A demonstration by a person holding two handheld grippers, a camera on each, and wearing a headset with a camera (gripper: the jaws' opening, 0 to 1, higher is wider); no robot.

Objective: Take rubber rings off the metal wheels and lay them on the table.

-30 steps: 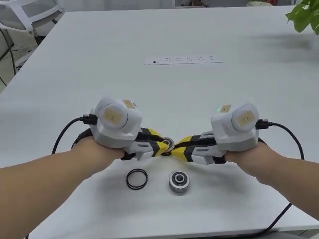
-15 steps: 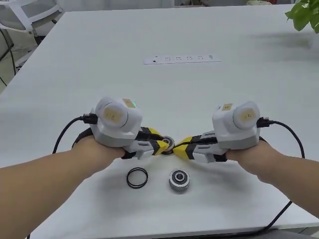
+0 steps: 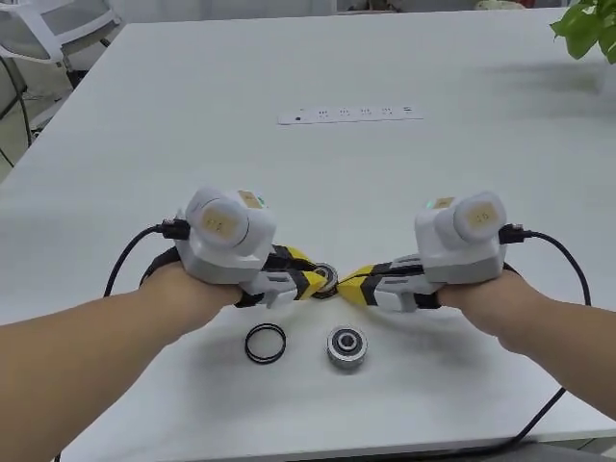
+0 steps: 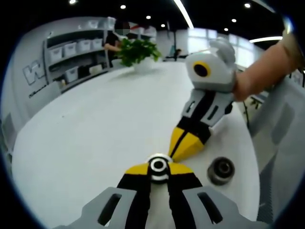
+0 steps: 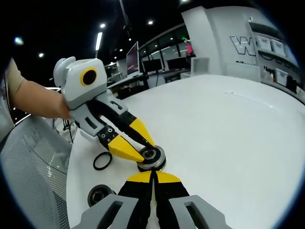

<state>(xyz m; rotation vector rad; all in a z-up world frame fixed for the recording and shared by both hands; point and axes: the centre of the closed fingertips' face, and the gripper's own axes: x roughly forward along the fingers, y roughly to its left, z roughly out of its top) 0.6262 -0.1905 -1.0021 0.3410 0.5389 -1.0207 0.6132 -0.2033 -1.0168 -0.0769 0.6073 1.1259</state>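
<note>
My left gripper [image 3: 316, 280] is shut on a small metal wheel [image 3: 323, 277] held just above the white table [image 3: 318, 183]. In the left gripper view the wheel [image 4: 158, 165] sits between the yellow fingertips [image 4: 136, 169]. My right gripper [image 3: 348, 283] comes in from the right, its jaws shut at the wheel's black rubber rim [image 5: 151, 156]. The right gripper [image 5: 152, 175] pinches that ring's edge. A loose rubber ring [image 3: 265, 344] lies flat on the table below the left gripper. A second wheel [image 3: 346, 347] stands beside it.
A white power strip [image 3: 351, 115] lies mid-table, farther back. A green plant [image 3: 587, 29] is at the far right corner, and a chair [image 3: 48, 34] stands at the far left. Black cables trail from both grippers toward the near table edge.
The right gripper has shifted slightly to the right, away from the left one. The wheel stays held in the left gripper, and the loose ring and second wheel have not moved.
</note>
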